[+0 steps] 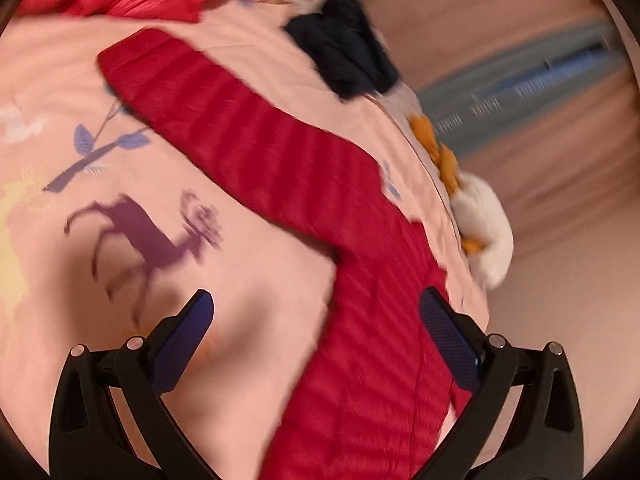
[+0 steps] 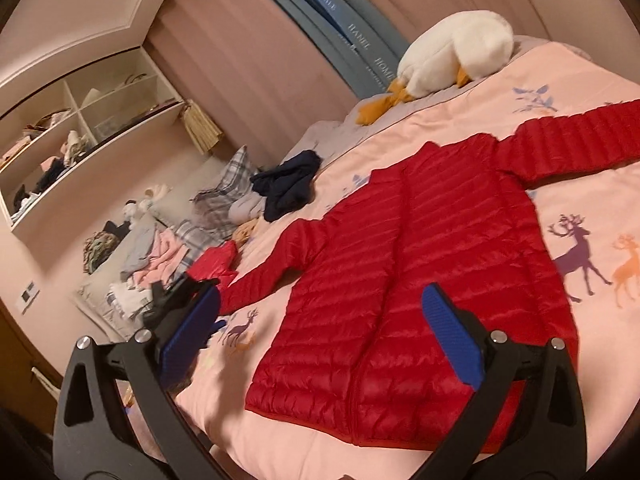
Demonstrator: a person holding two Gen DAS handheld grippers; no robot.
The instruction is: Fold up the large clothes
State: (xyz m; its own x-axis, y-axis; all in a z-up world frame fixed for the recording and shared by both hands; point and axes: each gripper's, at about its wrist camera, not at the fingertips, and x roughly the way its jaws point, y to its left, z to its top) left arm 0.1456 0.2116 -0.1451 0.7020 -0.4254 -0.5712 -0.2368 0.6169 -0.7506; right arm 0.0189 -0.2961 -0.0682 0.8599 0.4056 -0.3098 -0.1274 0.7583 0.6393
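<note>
Lying flat and unfolded: one red quilted down jacket [image 2: 404, 248], front up, zipped, both sleeves spread wide on the pink deer-print bedspread [image 2: 592, 200].

Right gripper [image 2: 320, 320]: fingers spread wide, nothing between them; the jacket's body sits directly ahead of and between the fingers, its hem nearest them.

Left gripper [image 1: 316, 332]: fingers likewise wide apart and empty; one sleeve [image 1: 248, 132] runs away ahead of the fingers, and the jacket's side passes under the right-hand finger. This view is motion-blurred.

Other items beyond the fingers: white plush duck [image 2: 452, 52] at the far edge of the bed; crumpled dark navy garment [image 2: 286, 184] past the jacket's collar; a second red garment [image 2: 214, 264] bunched off the far sleeve end; a heap of mixed clothes [image 2: 160, 256] beside the bed.

Progress, as judged: laying-out looks complete; no fold made. Remaining: sleeves inward, body doubled, and seemingly the other garments.
</note>
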